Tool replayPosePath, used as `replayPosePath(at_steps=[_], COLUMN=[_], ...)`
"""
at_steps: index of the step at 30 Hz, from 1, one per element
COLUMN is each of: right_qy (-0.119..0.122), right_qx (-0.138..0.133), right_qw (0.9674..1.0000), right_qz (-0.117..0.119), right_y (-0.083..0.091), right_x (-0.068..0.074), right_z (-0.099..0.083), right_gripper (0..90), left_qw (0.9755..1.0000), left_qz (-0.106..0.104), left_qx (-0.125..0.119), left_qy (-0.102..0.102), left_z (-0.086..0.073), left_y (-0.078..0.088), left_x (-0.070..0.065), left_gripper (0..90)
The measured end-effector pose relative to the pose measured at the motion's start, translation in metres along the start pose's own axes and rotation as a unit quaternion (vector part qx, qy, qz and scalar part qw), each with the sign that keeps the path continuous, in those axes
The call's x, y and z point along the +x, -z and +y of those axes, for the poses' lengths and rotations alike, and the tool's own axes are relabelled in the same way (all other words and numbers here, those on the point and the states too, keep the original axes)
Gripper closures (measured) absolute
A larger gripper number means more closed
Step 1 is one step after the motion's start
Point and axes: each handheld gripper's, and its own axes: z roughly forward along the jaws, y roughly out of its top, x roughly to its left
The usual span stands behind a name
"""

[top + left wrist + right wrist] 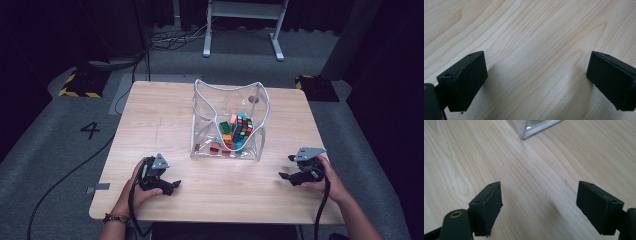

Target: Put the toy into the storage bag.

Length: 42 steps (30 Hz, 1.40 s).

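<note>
The clear bag stands mid-table, soft-walled and probably floppy; I'd pinch its stiff white rim. Inside, the puzzle cube and bricks look light. My left gripper and right gripper are both spread, empty.
</note>
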Motion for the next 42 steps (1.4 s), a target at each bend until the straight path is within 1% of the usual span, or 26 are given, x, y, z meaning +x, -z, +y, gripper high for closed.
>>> replayPosePath(at_steps=[1, 3, 5, 7, 8, 16, 18, 23, 24, 25, 26, 27, 28, 30, 32, 35, 36, 42], right_qy=[-0.002, -0.01, -0.016, -0.025, -0.028, -0.048, -0.053, -0.073, -0.083, -0.091, -0.094, -0.102, -0.107, -0.111, -0.116, -0.117, -0.117, -0.119], right_qx=[0.001, -0.004, -0.008, -0.014, -0.014, -0.017, -0.014, -0.024, -0.024, -0.03, -0.034, -0.037, -0.043, -0.051, -0.049, -0.049, -0.049, -0.049], right_qw=[1.0, 0.9999, 0.9998, 0.9996, 0.9995, 0.9986, 0.9984, 0.9968, 0.9961, 0.9951, 0.9947, 0.9939, 0.9931, 0.992, 0.9914, 0.9913, 0.9913, 0.991], right_qz=[0.002, -0.003, -0.002, -0.008, -0.005, -0.016, -0.016, -0.021, -0.019, -0.023, -0.022, -0.021, -0.025, -0.031, -0.035, -0.035, -0.035, -0.036], right_y=[0.0, 0.002, 0.003, 0.004, 0.005, 0.008, 0.008, 0.012, 0.012, 0.012, 0.013, 0.014, 0.014, 0.015, 0.014, 0.014, 0.014, 0.014], right_x=[0.0, 0.0, 0.0, -0.001, -0.001, -0.002, -0.002, -0.004, -0.004, -0.004, -0.005, -0.005, -0.005, -0.004, -0.004, -0.004, -0.004, -0.003], right_z=[-0.002, -0.006, -0.01, -0.014, -0.017, -0.036, -0.04, -0.049, -0.052, -0.054, -0.056, -0.059, -0.061, -0.064, -0.063, -0.063, -0.063, -0.063], right_gripper=[21.2, 20.9, 20.8, 20.8, 20.8, 20.1, 19.2, 16.5, 15.1, 15.0, 14.9, 14.9, 14.8, 14.2, 12.7, 12.7, 12.7, 12.5], left_qw=[1.0, 1.0, 1.0, 1.0, 1.0, 1.0, 1.0, 1.0, 1.0, 1.0, 1.0, 1.0, 1.0, 1.0, 1.0, 1.0, 1.0, 1.0], left_qz=[0.0, 0.0, 0.0, 0.0, 0.0, 0.0, 0.0, 0.0, 0.0, 0.0, 0.0, 0.0, 0.0, 0.0, 0.0, -0.002, -0.006, -0.006], left_qx=[0.0, 0.0, 0.0, 0.0, 0.0, 0.0, 0.0, 0.0, 0.0, 0.0, 0.0, 0.0, 0.0, 0.0, 0.0, 0.002, 0.003, 0.003], left_qy=[0.0, 0.0, 0.0, 0.0, 0.0, 0.0, 0.0, 0.0, 0.0, 0.0, 0.0, 0.0, 0.0, 0.0, 0.0, -0.001, 0.0, -0.001], left_z=[0.0, 0.0, 0.0, 0.0, 0.0, 0.0, 0.0, 0.0, 0.0, 0.0, 0.0, 0.0, 0.0, 0.0, 0.0, 0.0, 0.0, 0.0], left_y=[0.0, 0.0, 0.0, 0.0, 0.0, 0.0, 0.0, 0.0, 0.0, 0.0, 0.0, 0.0, 0.0, 0.0, 0.0, 0.0, 0.0, 0.0], left_x=[0.0, 0.0, 0.0, 0.0, 0.0, 0.0, 0.0, 0.0, 0.0, 0.0, 0.0, 0.0, 0.0, 0.0, 0.0, 0.0, 0.001, 0.001], left_gripper=[3.4, 3.4, 3.4, 3.4, 3.5, 3.4, 3.4, 3.4, 3.4, 3.5, 3.4, 3.4, 3.4, 3.4, 3.4, 3.3, 3.2, 3.1])
